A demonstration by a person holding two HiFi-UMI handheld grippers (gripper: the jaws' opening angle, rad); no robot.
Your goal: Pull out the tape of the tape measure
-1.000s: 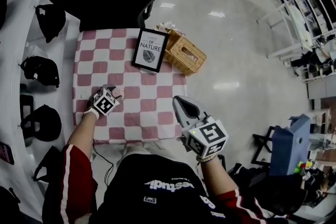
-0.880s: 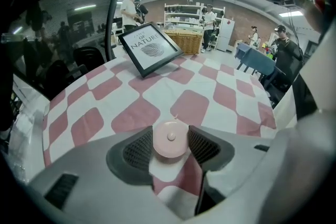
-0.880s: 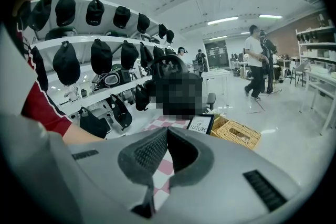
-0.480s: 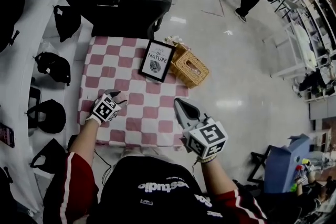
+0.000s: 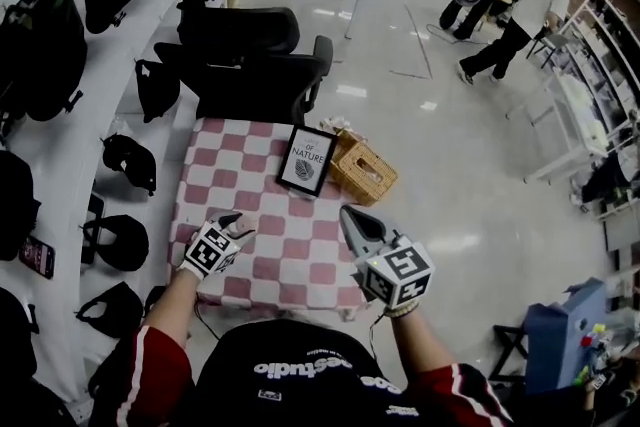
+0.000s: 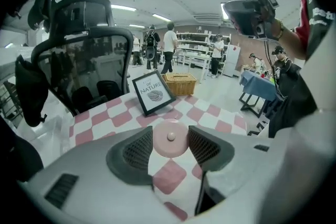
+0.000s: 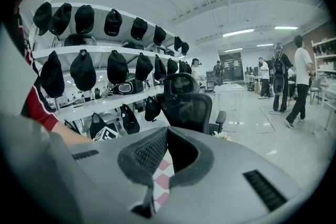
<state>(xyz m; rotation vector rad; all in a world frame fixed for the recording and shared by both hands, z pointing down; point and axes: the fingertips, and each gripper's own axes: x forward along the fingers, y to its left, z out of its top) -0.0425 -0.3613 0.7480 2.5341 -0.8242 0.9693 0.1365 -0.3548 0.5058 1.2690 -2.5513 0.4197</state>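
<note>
I held the round pink plastic tape measure (image 6: 170, 138) clamped in my left gripper (image 6: 169, 148), my right gripper (image 7: 166, 135) closed on nothing, no tape drawn yet.

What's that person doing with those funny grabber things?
A person holds a gripper in each hand at a table with a pink and white checked cloth. The left gripper is shut on a small round pink tape measure. The right gripper is shut and empty, by the table's near right corner. No tape shows pulled out yet.
</note>
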